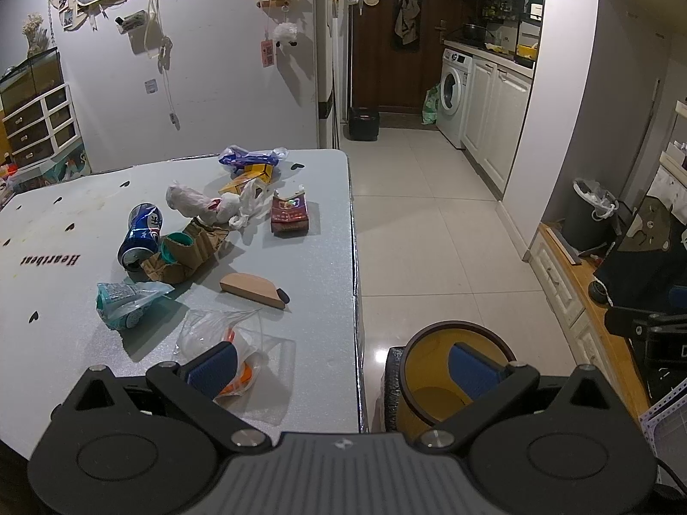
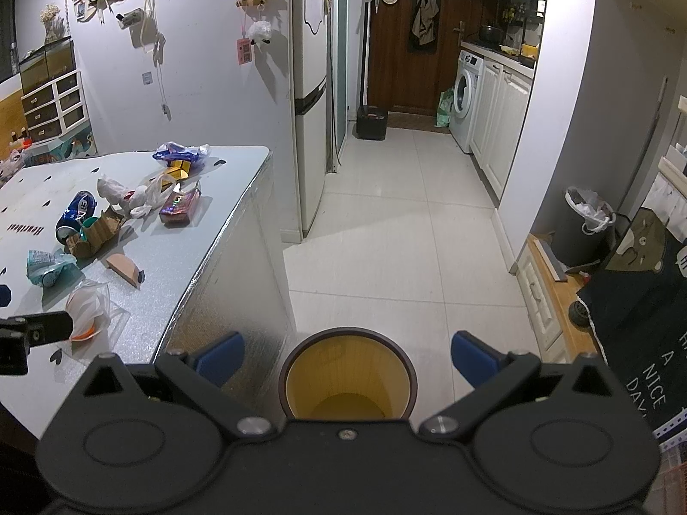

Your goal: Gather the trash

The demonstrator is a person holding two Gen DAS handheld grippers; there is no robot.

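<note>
Your left hand-held gripper [image 1: 343,367] and right hand-held gripper [image 2: 348,360] both gape wide and empty, the trash [image 1: 206,231] lies scattered on the worktop [image 1: 317,197], and the yellow bin [image 2: 348,382] stands on the floor just right of it.

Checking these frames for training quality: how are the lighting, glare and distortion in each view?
Left wrist: dim bluish light, sharp focus, hard shadows beside the can and other trash, a glare spot on the floor by the bin, dark fisheye corners. Right wrist: same dimness, table edge bowed by the lens, its side panel hazy.
</note>
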